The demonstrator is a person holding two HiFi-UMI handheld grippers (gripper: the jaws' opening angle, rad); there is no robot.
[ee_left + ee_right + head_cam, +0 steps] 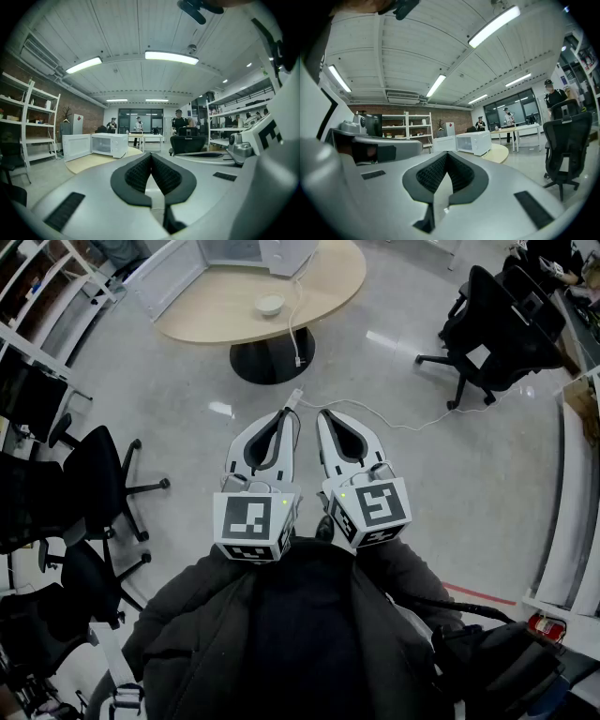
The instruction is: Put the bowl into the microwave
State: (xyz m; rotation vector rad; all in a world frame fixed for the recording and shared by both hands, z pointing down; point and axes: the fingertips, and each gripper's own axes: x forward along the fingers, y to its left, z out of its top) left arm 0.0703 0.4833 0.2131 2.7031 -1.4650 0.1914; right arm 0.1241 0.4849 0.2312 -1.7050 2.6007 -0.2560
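A white bowl sits on the oval wooden table, well ahead of me across the floor. The white microwave stands at the table's far side with its door swung open. It also shows as the microwave in the left gripper view and the microwave in the right gripper view, door open in both. My left gripper and right gripper are held side by side at waist height, pointing toward the table. Both are shut with nothing between the pads, far from the bowl.
Black office chairs stand at the left and at the upper right. A white cable runs over the floor from the table's base. Shelving lines the left wall. People stand far back.
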